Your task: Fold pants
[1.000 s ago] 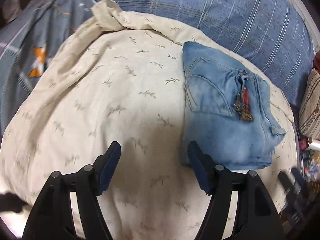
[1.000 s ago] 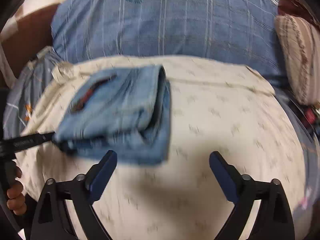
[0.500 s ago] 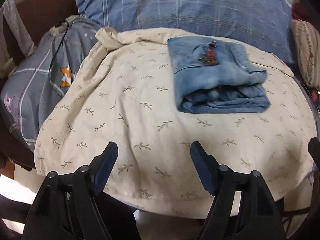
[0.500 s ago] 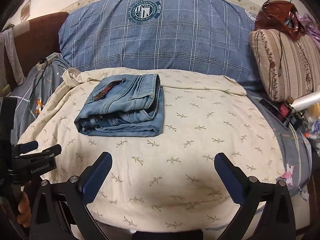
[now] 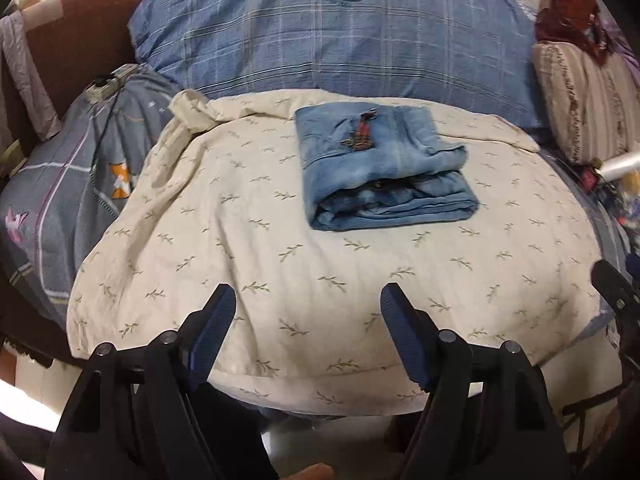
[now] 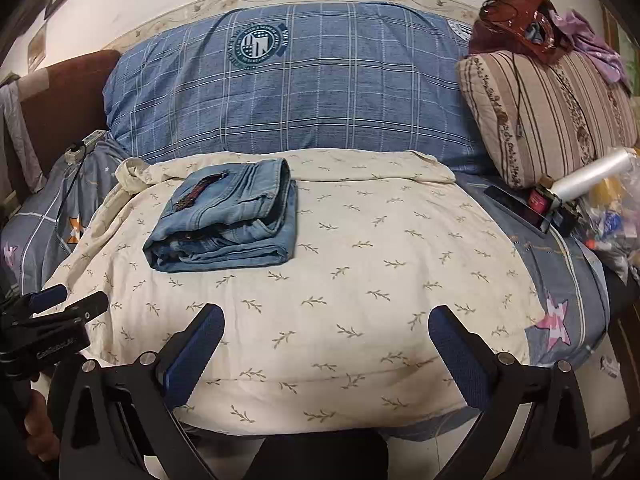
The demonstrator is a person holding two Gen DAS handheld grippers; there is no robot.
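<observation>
Left gripper [image 5: 307, 312], black frame with blue pads: jaws spread, nothing between them. Right gripper [image 6: 326, 334], same build: jaws spread wide, empty. Both hang over the near edge of the cream leaf-print sheet [image 5: 280, 272], pointing down and forward at it.

The folded light-blue denim pants [image 5: 380, 172] lie ahead of both grippers, well apart from either, up the cream sheet toward the big blue plaid pillow [image 5: 340, 40]. From the left gripper they sit ahead and slightly right; from the right gripper [image 6: 224, 220] ahead and to the left. Judgement: the left gripper is somewhat nearer. The bundle is close to square, with its open layered edge facing the grippers and its rounded fold on the left side. A dark red strip lies on top.

Judgement: folding looks complete; any further move would be a forward reach.

Surroundings: the cream sheet covers a bed; grey patterned bedding lies left of it, a striped beige cushion [image 6: 552, 116] and small clutter right of it.
</observation>
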